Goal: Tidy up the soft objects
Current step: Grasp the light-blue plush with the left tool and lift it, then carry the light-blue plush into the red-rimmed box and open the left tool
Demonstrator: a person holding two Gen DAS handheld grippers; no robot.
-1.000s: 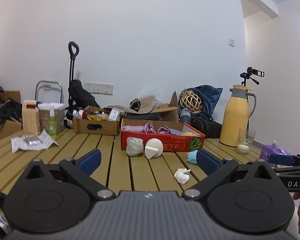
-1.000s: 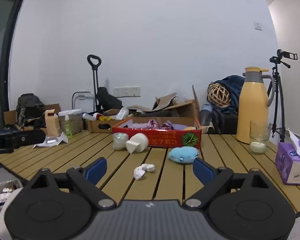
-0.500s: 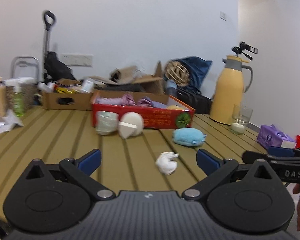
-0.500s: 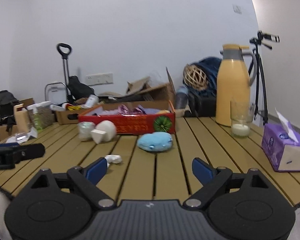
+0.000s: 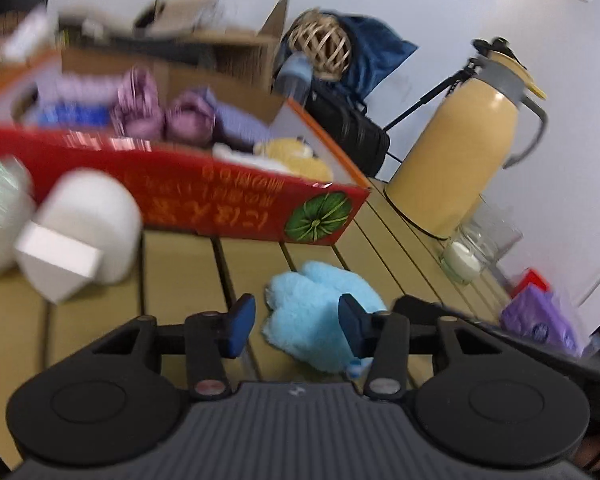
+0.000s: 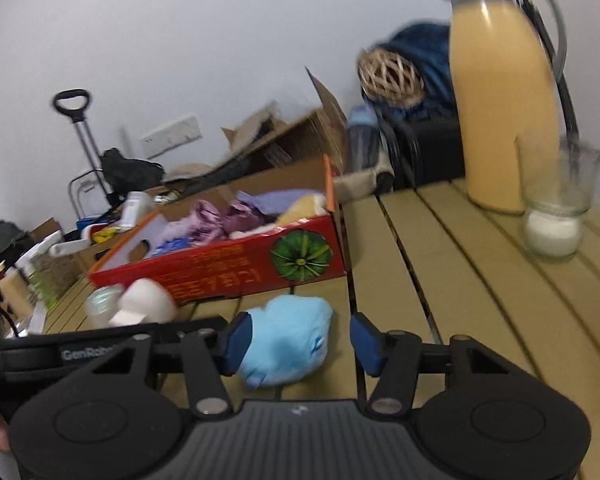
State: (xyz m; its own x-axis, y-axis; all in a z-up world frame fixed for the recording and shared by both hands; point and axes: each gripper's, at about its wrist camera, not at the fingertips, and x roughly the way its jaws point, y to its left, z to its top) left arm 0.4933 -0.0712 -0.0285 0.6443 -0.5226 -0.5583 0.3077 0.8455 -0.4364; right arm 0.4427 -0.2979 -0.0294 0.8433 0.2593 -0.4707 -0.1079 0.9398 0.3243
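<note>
On the slatted wooden table (image 5: pixel 180 264), just in front of a red cardboard box (image 5: pixel 220 200), lies a pale blue plush toy (image 5: pixel 320 312). Both grippers point at it from opposite sides. The left gripper (image 5: pixel 296 322) has its 2 blue-padded fingers spread, w/ the plush sitting between them; whether the pads touch the fur can't be told from this blurred view. The right gripper (image 6: pixel 300 344) is also spread, plush (image 6: pixel 288 340) between its fingers, the left pad at or near the fur, the right pad clear of it.

The red box (image 6: pixel 220 256) already holds purple cloth items (image 5: pixel 168 116) and a yellow plush (image 5: pixel 296 158), so it is probably the destination.

Handling, as a judgement: the toy looks light, squashy and fuzzy, not fragile, unlikely to slip once squeezed. It will compress a lot, so the fingers need to close well in. Best hold is across the fat middle of the body, not a thin edge or the small tag-like bit at its lower end.

Nearby: a white foam shape (image 5: pixel 80 236) to the left, a yellow thermos jug (image 5: pixel 460 152) and a glass candle jar (image 6: pixel 556 220) to the right, well apart from the plush.
</note>
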